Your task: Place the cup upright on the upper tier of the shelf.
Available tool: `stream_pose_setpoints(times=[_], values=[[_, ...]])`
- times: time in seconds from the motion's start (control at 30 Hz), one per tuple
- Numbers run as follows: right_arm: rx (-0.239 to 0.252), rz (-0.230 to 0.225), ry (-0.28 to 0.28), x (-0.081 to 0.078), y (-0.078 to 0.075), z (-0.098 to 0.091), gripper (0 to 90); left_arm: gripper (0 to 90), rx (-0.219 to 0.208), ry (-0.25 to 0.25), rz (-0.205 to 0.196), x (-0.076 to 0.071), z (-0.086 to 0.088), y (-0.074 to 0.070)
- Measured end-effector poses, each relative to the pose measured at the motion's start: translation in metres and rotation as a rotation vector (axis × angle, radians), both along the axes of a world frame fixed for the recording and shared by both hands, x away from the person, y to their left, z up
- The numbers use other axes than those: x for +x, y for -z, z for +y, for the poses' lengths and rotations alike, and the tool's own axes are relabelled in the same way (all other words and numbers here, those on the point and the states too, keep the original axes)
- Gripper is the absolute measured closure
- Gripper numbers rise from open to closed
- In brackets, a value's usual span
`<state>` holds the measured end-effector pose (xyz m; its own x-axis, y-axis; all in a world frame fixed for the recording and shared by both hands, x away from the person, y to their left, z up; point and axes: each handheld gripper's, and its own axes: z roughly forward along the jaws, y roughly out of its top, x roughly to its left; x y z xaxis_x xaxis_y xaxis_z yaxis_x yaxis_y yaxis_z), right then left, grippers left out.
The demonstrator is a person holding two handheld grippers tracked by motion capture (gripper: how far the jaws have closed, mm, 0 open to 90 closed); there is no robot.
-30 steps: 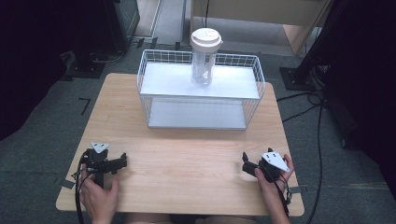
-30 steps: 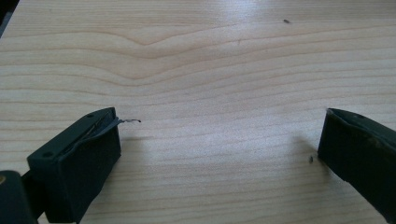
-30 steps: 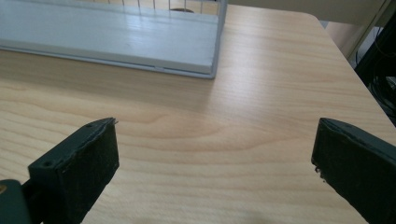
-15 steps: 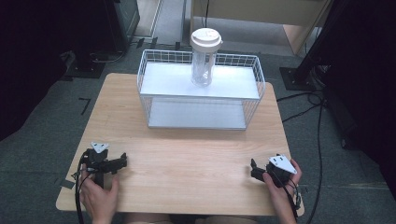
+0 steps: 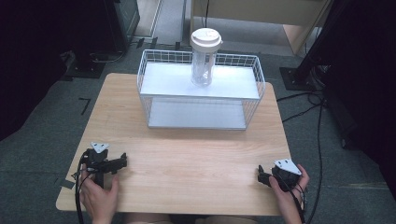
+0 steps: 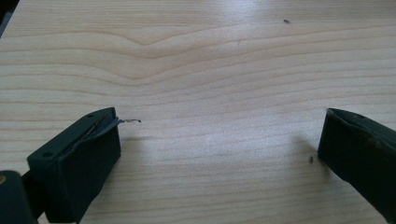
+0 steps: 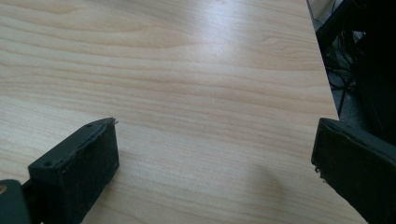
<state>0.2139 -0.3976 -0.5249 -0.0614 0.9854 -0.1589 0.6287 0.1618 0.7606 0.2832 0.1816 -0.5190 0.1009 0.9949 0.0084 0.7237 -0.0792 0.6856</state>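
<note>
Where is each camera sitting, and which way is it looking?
High view: above the person's side, looking forward and down at the table, wire rack and cup; both hands and the left gripper and right gripper show.
Left gripper view: on the left gripper, facing bare tabletop between open jaws.
Right gripper view: on the right gripper, facing tabletop and its edge.
Shared: the wooden table.

No legible text, label, brand, number or sign appears on any surface. The clear tumbler [image 5: 204,58] standing on the upper shelf of the white wire rack [image 5: 201,95] carries faint pale markings on its wall, too small and blurred to read. The wooden table [image 5: 187,158] in front of the rack bears wood grain alone, as do the close views between the jaws of each gripper.
</note>
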Motion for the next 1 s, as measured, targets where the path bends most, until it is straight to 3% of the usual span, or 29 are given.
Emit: stream_pose_setpoints(times=[0.37,0.53,0.6,0.7,1.0], values=[[0.003,0.015,-0.015,-0.009,0.0,-0.007,0.9,0.0,0.001,0.0,0.0,0.0,0.0,0.0],[0.104,0.066,-0.033,-0.015,0.001,-0.017,0.9,0.0,0.0,0.0,0.0,0.0,0.0,0.0],[0.176,0.102,-0.05,-0.018,0.002,-0.025,0.6,0.0,0.001,0.0,0.0,0.0,0.0,0.0],[0.172,0.105,-0.067,-0.021,0.002,-0.026,0.6,0.0,0.001,0.0,0.0,0.0,0.0,0.0],[0.175,0.109,-0.05,-0.021,0.002,-0.023,0.0,0.0,0.001,0.0,0.001,0.0,0.0,0.0]])
